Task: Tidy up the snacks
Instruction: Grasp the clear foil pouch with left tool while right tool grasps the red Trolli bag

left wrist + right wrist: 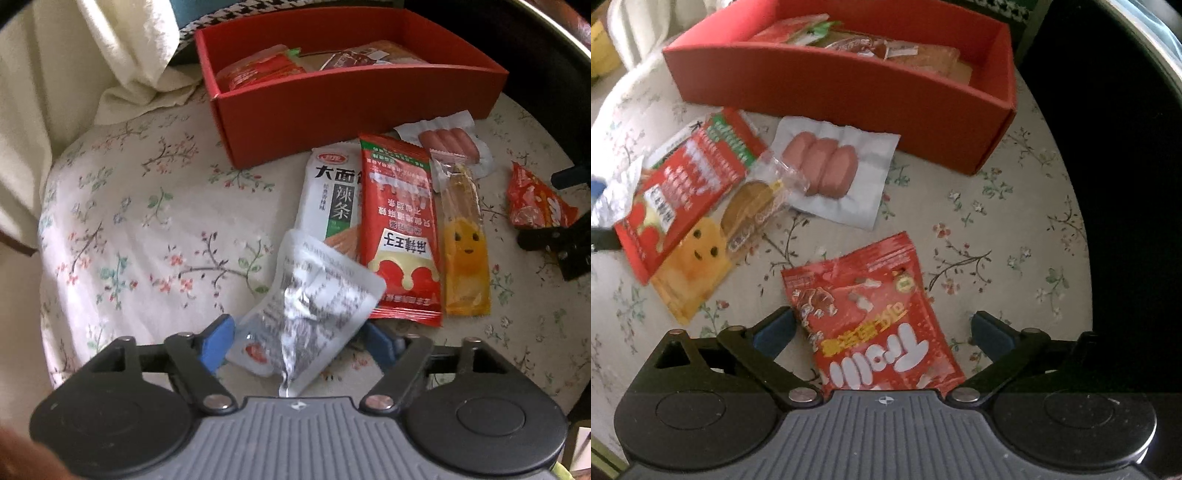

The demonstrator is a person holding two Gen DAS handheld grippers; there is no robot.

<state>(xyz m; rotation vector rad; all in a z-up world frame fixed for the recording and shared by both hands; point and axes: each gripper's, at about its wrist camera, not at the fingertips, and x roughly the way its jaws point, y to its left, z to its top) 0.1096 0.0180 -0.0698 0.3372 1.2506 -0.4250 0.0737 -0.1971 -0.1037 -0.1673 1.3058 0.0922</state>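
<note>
A crumpled silver foil pouch (306,295) lies between the blue pads of my left gripper (299,338), whose jaws stand apart around it without pressing. My right gripper (882,332) is wide open over a red gummy bag (871,317); both pads are clear of the bag's edges. Between the two lie a white-and-green pack (328,192), a long red pack (399,229), a yellow pack (465,251) and a clear sausage pack (827,170). Behind them stands the red box (351,110) with several red packs inside.
Everything rests on a round table under a floral cloth (147,229). Its edge curves close on the right, with dark space (1126,184) beyond. A white fabric (122,55) hangs at the back left beside the box.
</note>
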